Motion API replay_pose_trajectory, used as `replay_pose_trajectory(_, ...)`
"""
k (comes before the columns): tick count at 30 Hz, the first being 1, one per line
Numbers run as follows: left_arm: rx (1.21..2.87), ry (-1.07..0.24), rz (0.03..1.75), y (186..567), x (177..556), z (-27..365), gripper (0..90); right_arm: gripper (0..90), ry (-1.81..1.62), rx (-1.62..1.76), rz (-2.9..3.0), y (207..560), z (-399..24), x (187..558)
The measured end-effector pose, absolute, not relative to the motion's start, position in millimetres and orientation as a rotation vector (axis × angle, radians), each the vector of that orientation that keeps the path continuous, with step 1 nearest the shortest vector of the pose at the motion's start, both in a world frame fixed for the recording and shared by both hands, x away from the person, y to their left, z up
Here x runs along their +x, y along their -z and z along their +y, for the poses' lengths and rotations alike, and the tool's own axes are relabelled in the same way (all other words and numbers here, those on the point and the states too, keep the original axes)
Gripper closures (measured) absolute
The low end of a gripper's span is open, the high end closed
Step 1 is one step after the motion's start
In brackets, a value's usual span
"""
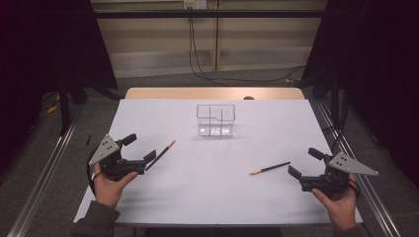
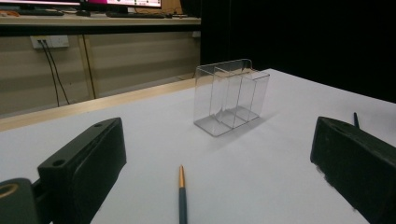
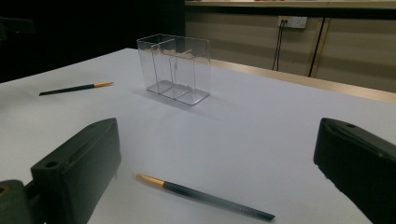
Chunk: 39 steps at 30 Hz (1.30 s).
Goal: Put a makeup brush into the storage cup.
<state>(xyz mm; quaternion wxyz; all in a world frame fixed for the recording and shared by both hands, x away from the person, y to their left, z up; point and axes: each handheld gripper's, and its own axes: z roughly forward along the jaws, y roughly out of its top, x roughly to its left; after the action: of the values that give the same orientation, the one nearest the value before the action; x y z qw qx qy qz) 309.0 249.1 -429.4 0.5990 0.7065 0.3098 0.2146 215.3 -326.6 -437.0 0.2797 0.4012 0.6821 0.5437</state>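
Tongs, left (image 1: 142, 154) and right (image 1: 302, 165), are held spread, each aimed at a pencil (image 1: 160, 154) (image 1: 270, 169) lying short of the clear organizer (image 1: 215, 119), apparently for pickup.

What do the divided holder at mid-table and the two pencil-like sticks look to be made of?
The holder looks like clear rigid plastic, perhaps acrylic: the table shows through its glossy walls and dividers. The left stick and right stick have dark matte shafts, wood or plastic, each with one golden end of a metallic sheen, possibly only paint.
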Motion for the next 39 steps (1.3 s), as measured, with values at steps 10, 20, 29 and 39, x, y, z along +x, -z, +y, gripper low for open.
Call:
replay_pose_trajectory(10, 1.638, -0.492, 0.726, 430.2, 319.4, 239.6, 3.2, 0.0, -1.463, 1.065, 1.837, 437.3, -325.7, 215.5)
replay_pose_trajectory(20, 1.639, -0.497, 0.730, 430.6, 330.8, 231.9, 3.2, 0.0, -1.463, 1.065, 1.833, 437.7, -325.6, 215.5)
replay_pose_trajectory(29, 1.634, -0.499, 0.732, 431.8, 338.8, 226.1, 3.2, 0.0, -1.465, 1.063, 1.837, 438.0, -325.7, 215.6)
replay_pose_trajectory(39, 1.619, -0.499, 0.762, 432.2, 346.2, 220.6, 3.2, 0.0, -1.472, 1.058, 1.840, 438.2, -325.6, 215.8)
